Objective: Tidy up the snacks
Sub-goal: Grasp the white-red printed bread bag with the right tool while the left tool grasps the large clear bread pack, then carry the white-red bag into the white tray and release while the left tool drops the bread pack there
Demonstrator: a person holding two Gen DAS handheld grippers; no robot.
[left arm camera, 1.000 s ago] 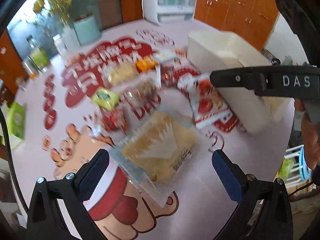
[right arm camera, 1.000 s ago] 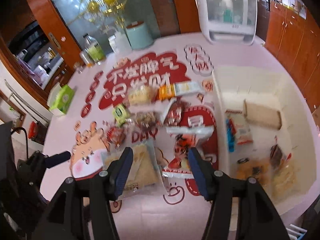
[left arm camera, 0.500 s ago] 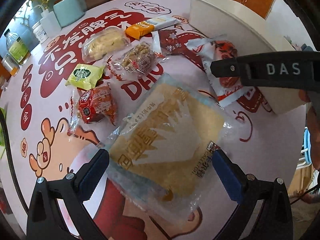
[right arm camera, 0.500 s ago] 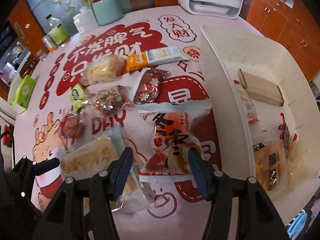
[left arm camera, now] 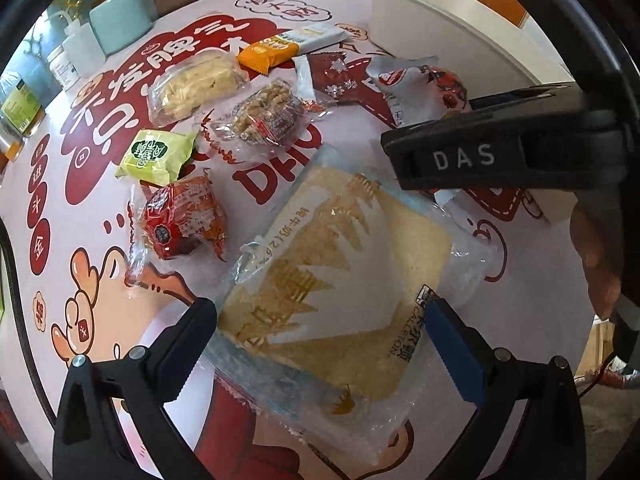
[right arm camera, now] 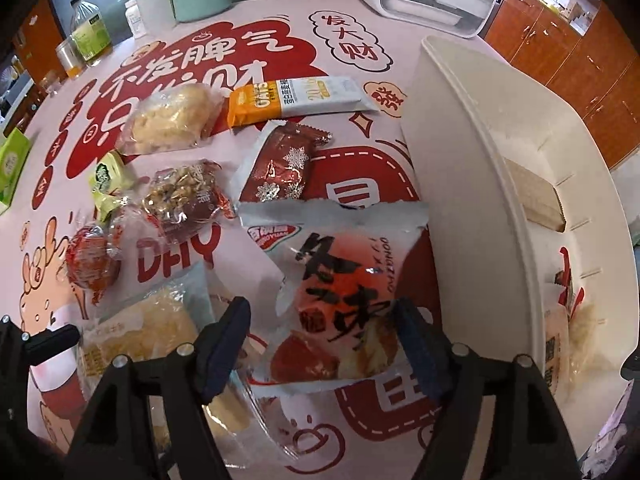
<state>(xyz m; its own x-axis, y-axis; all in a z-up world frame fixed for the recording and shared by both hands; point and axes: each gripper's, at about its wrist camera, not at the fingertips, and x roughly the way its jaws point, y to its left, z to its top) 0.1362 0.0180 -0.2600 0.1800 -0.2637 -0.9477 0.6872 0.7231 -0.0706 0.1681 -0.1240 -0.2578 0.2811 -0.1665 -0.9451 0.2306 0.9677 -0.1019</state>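
Snacks in crinkly wrappers: we see the white-and-red jujube pack (right arm camera: 340, 304) between our right gripper (right arm camera: 322, 350)'s just-widened, untouching fingers, and the clear-wrapped toast (left arm camera: 336, 280) between our left gripper (left arm camera: 320, 332)'s parted fingers.

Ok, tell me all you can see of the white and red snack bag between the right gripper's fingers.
The snack bag is a glossy white pillow pack with a big red-orange print, black brush characters and a serrated top seam. It lies flat and sealed on the printed tablecloth, beside the white bin. The right gripper straddles its lower half, jaws just opened wider, pads not pressing.
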